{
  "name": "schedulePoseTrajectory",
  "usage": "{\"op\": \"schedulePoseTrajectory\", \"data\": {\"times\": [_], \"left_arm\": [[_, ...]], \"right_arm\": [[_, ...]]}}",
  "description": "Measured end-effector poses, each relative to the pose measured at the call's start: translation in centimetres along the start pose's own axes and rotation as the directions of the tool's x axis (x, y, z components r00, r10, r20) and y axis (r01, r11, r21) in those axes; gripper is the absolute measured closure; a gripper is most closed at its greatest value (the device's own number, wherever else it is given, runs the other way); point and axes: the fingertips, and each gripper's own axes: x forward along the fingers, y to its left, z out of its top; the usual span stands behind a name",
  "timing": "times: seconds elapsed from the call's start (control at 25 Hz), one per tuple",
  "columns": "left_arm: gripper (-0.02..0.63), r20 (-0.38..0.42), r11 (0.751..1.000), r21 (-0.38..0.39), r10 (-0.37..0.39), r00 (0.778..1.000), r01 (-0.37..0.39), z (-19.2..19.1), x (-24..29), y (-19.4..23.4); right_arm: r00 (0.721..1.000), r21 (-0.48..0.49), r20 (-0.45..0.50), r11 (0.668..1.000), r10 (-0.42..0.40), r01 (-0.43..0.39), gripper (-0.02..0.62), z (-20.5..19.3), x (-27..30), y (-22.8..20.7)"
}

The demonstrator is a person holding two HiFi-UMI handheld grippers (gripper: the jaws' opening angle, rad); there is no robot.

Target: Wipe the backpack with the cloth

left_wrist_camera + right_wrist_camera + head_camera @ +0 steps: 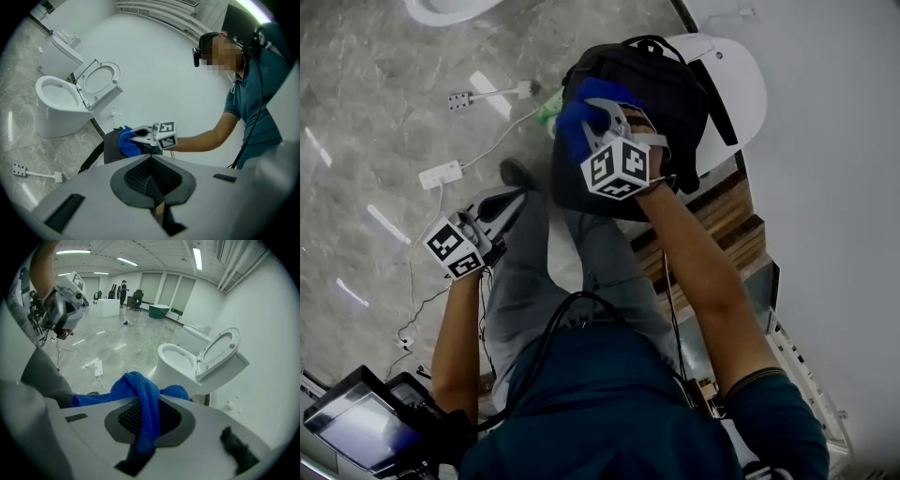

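Right tool is sitting at upper centre of the head view. The right arm is reaching out nearly straight from the lower right, forearm bare. Its jaws are clamping a blue cloth, which is draping through and over them.

Left tool is hanging at left centre, held low, with the forearm running up from the lower left. Its jaws are resting together, gripping nothing.
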Motion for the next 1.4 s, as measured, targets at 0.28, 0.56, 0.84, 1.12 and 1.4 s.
{"op": "schedulePoseTrajectory", "data": {"times": [0.28,0.56,0.84,1.12,1.4], "left_arm": [[0.601,0.007,1.000,0.006,0.023,1.000,-0.023,0.4,0.0,0.3],[0.601,0.005,0.999,-0.022,0.030,1.000,-0.029,-0.5,-1.0,0.6],[0.601,0.004,1.000,0.020,0.024,1.000,-0.024,1.1,0.2,-0.5],[0.601,0.003,1.000,0.010,0.010,1.000,-0.010,1.4,0.9,-1.0],[0.601,-0.039,0.999,0.031,0.008,0.999,-0.007,1.9,3.2,-2.4]], "right_arm": [[0.910,0.257,-0.409,0.965,0.060,0.051,0.560,-14.9,0.2,-12.1],[0.919,0.248,-0.388,0.953,-0.067,0.174,0.560,-17.0,-2.2,-11.3],[0.903,0.062,-0.425,0.997,0.061,-0.038,0.560,-14.2,2.4,-12.9],[0.908,0.306,-0.418,0.939,-0.014,0.156,0.560,-21.6,-10.0,-10.8],[0.969,0.640,-0.244,0.744,-0.041,0.192,0.560,-19.6,-13.5,1.7]]}}
